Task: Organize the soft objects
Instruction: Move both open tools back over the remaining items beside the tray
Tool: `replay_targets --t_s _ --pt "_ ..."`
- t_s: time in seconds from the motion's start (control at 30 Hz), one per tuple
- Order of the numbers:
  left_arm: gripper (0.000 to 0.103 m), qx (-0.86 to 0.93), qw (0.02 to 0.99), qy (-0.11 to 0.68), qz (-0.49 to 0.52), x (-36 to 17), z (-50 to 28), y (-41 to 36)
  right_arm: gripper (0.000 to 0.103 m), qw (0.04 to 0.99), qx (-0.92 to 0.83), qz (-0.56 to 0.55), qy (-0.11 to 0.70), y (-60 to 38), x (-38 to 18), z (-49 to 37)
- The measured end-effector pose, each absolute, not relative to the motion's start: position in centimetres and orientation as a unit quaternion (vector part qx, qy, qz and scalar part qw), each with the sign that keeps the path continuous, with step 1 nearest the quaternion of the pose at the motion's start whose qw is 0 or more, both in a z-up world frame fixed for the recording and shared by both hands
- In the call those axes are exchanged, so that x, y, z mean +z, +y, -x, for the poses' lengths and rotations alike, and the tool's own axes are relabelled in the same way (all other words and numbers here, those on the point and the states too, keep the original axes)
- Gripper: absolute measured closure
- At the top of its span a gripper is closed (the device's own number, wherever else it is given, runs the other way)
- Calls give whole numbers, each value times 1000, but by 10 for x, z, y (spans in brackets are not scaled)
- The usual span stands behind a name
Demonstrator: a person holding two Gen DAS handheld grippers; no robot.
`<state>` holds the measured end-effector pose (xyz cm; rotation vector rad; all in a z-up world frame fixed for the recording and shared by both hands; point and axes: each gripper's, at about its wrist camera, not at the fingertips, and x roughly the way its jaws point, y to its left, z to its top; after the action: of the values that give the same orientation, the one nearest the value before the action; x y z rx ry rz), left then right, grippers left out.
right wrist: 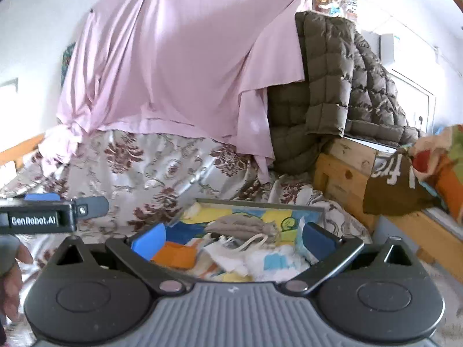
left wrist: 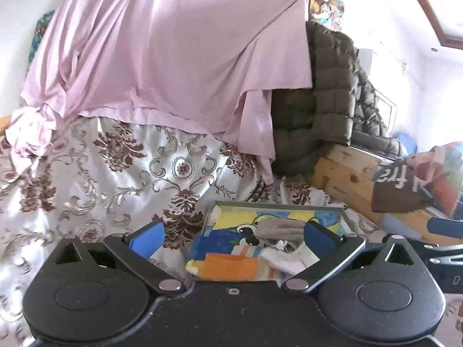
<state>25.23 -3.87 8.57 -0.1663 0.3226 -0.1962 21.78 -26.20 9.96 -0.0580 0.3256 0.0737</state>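
A grey-rimmed tray (left wrist: 277, 204) with a colourful lining lies on the patterned bed cover; it also shows in the right wrist view (right wrist: 260, 204). In it lie a grey soft pouch (left wrist: 279, 227) (right wrist: 246, 225), a white cloth (left wrist: 285, 257) (right wrist: 231, 256) and an orange piece (left wrist: 228, 266) (right wrist: 173, 256). My left gripper (left wrist: 231, 238) is open and empty above the tray's near side. My right gripper (right wrist: 234, 238) is open and empty over the tray. The left gripper's side also shows in the right wrist view (right wrist: 52, 211).
A pink sheet (left wrist: 162, 52) hangs behind the bed. An olive quilted jacket (left wrist: 318, 92) drapes at the right. A wooden frame (left wrist: 347, 173) carries a brown printed cloth (left wrist: 396, 190) and colourful fabric (right wrist: 439, 156). The floral bed cover (left wrist: 101, 179) spreads left.
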Motion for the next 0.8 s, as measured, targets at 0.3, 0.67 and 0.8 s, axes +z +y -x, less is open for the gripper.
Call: replay_targets --t_s 0.3,0.67,0.8 --pt "1 -89 984 140 62 78 -158 -17 0 988 34 -2 148 -254 91 -131" --pt "1 -79 981 174 19 42 -102 -3 0 984 10 -19 177 -249 42 -76" --pt "1 -73 978 193 21 30 -98 2 0 981 8 -27 191 -247 28 -68"
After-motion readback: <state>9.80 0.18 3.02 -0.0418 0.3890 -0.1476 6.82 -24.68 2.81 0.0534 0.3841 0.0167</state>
